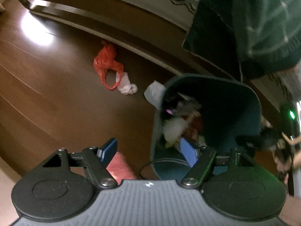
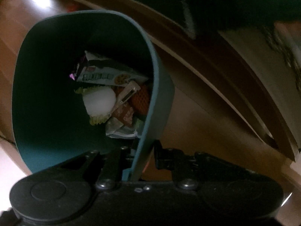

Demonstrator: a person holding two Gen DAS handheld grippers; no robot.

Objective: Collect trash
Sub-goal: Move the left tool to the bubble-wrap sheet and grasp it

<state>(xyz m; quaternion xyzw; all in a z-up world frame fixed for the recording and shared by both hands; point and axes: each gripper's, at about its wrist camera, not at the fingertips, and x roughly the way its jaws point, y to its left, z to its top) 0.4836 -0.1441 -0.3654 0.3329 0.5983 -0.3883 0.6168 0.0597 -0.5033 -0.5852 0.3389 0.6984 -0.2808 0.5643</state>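
Teal bin gripped at the rim as loose trash waits on the floor

Teal plastic forms the waste bin (image 2: 47, 86), seen from above over a dark wooden floor (image 1: 37, 94). The right gripper (image 2: 144, 156) is clamped on the bin's rim, one finger inside the wall and the other outside, jaws nearly closed on the thin edge. Inside the bin lie a printed snack packet (image 2: 111, 75), a white foam fruit sleeve (image 2: 99, 101), an orange mesh piece (image 2: 142, 98) and crumpled wrappers.

The left gripper (image 1: 148, 152) points down with its blue-padded jaws spread wide and nothing between them; its right-hand pad sits over the bin's near rim, its left-hand pad over the floor.

On the floor beyond the bin, a red plastic bag (image 1: 107, 64) lies touching a crumpled white bag (image 1: 128, 86), both near the base of a bed frame (image 1: 112, 18). A pale scrap of paper (image 1: 153, 92) rests just beside the bin's far-left rim. A dark green plaid cloth (image 1: 263, 28) hangs at upper right.
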